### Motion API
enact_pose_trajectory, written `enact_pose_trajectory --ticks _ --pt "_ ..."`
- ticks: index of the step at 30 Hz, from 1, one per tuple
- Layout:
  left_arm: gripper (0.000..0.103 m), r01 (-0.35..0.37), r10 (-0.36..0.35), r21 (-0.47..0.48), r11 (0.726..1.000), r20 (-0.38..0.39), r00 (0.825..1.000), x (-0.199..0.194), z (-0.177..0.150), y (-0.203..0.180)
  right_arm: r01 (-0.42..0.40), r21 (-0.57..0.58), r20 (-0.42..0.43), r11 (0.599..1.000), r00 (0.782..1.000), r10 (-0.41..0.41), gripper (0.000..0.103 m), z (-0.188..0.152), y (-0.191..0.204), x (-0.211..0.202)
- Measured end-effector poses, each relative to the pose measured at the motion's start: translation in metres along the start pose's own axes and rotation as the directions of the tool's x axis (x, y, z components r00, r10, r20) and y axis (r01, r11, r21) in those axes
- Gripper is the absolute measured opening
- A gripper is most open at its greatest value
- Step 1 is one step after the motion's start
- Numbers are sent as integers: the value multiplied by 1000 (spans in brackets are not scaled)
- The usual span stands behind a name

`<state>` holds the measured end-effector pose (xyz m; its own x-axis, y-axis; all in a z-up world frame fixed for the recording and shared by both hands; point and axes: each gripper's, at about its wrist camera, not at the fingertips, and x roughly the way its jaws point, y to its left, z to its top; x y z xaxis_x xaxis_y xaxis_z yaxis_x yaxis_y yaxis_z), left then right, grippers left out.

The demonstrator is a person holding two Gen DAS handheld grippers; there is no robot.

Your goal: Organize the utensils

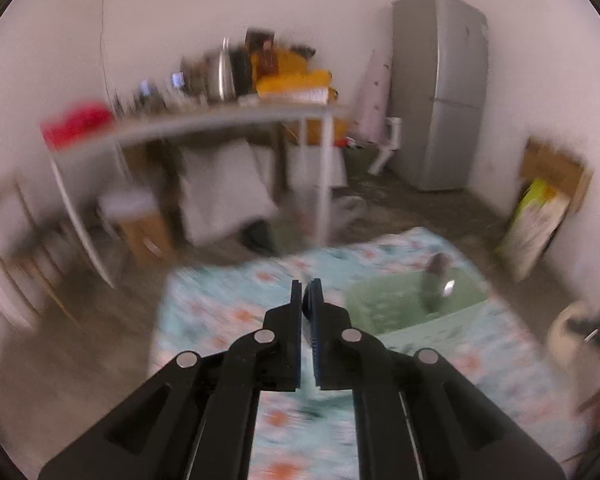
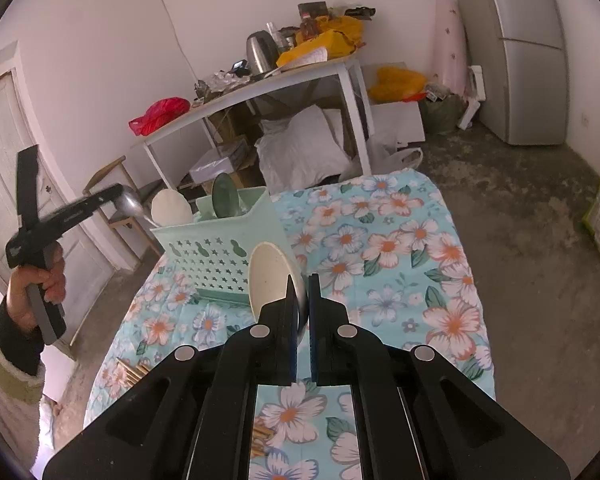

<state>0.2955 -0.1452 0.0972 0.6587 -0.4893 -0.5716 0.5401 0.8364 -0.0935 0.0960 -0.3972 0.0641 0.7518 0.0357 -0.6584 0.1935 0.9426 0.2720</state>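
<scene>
In the right wrist view my right gripper is shut on the rim of a cream plate, held above the floral-cloth table. A pale green perforated basket stands just beyond it, holding a cream plate and a green plate. My left gripper is raised at the far left, shut on a metal spoon next to the basket. The left wrist view is blurred; the left gripper looks closed, with something thin between the pads, and the green basket lies to its right.
Wooden chopsticks lie on the cloth near the front left edge. Behind stand a cluttered white table with a kettle and bags, a white sack under it, a wooden stool, a grey fridge and a door at left.
</scene>
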Motion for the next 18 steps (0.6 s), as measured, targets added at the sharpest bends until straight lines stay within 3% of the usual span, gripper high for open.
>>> enact_pose_trajectory --ticks 2,6,12,18 --pt "6 75 -77 -98 992 -18 997 7 -2 12 1 -3 -3 1000 1000 -1 3 0 1 1" --pt "14 187 -206 -267 946 -45 978 21 -10 31 3 -9 -2 1000 1000 -3 3 1 4 1" --pt "22 211 -233 -317 925 -31 972 19 -16 37 2 -3 36 1000 999 -2 3 12 9 -5" --pt "31 229 -246 -321 919 -12 969 0 -32 39 2 46 154 999 988 -9 3 42 20 -11"
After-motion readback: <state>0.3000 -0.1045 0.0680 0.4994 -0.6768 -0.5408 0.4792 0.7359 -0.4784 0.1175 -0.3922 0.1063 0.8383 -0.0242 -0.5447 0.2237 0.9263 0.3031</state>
